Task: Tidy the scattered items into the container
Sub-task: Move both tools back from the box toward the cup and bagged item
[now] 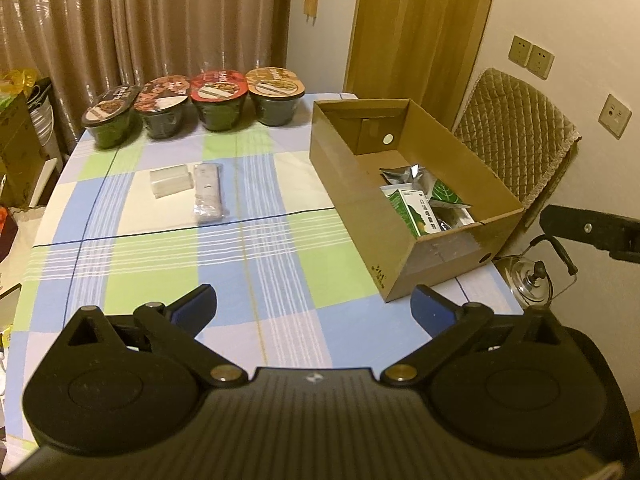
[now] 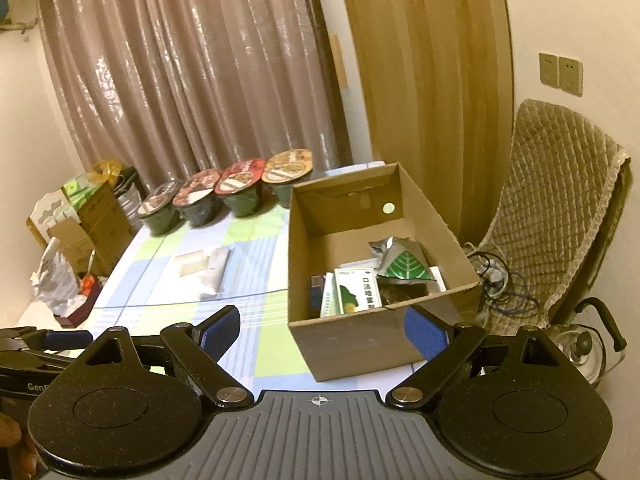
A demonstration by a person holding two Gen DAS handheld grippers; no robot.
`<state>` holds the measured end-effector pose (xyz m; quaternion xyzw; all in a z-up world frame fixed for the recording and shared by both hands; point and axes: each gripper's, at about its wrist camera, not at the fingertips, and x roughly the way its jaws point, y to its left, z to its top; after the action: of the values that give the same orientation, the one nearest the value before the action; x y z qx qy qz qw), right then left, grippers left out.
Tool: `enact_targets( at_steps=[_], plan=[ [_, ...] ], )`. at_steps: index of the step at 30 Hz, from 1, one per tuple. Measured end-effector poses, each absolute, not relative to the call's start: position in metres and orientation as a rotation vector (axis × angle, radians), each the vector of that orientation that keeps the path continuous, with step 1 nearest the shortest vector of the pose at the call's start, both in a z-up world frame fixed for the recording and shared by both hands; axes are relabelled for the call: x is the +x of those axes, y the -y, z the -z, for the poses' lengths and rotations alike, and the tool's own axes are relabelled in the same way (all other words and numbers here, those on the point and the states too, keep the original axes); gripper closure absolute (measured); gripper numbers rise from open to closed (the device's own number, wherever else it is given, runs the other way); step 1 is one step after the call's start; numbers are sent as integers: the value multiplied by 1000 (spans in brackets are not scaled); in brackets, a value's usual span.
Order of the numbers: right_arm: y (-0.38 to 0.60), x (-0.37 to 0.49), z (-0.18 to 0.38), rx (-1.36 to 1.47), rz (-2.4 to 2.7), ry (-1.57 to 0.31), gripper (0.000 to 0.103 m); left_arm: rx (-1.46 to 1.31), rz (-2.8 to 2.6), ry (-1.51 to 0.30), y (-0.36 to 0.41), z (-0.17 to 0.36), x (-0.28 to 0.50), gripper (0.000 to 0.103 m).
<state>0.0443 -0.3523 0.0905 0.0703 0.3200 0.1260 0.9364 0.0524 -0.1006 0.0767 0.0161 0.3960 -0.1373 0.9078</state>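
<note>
Now both grippers spread, empty; cardboard box (image 1: 352, 184) part-filled; two packets (image 1: 188, 186) outside.

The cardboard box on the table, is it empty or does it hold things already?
Partly filled. The cardboard box holds a green-and-white carton and a foil pouch at its near end; its far end is bare.

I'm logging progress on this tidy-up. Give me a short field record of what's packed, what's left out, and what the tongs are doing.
container: cardboard box, open top, on the table's right side
inside: green-and-white carton, leaf-print foil pouch, other packets
still out: clear flat packet, wrapped pack, touching side by side on the checked tablecloth
back row: four noodle bowls, lidded
left tongs: open, empty
right tongs: open, empty
</note>
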Motion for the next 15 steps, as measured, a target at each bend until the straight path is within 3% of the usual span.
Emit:
enact_targets(
  at_steps=[15],
  plan=[
    [327,49,-89,102,-304,-667,9,4,243,-812,72,-76,47,2]
  ],
)
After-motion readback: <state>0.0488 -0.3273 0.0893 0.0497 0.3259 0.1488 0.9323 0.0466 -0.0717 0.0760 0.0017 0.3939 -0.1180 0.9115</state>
